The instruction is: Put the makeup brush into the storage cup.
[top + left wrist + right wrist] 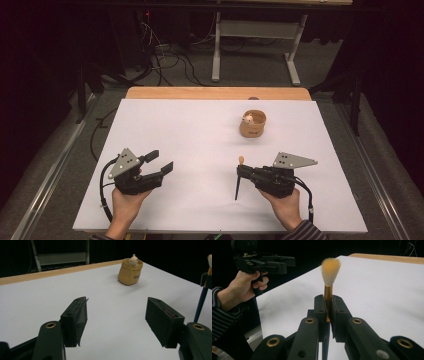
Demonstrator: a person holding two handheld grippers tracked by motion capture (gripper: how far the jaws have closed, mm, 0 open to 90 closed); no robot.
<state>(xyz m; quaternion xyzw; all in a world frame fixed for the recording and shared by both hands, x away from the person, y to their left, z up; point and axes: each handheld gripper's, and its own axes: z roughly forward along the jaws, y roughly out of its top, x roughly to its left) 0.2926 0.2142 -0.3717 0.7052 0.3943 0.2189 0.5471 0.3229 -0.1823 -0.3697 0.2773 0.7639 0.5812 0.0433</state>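
My right gripper [239, 171] is shut on a brush [238, 181] with a dark blue handle, a gold ferrule and pale bristles [330, 269]. It holds the brush near the ferrule [327, 293], bristle end pointing away across the table and the handle trailing toward the front edge. The brush handle [201, 301] also stands at the right edge of the left gripper view. My left gripper [160, 161] hovers at the front left, open, with nothing between its pads [76, 318]. A tan pouch-shaped holder [253, 124] with a small white figure [133, 259] in it stands at the back right.
A white sheet [200, 150] covers the table; a strip of bare wood [215, 93] shows along the far edge. Beyond the table are a grey stand [255, 35] and cables [165, 55] on a dark floor.
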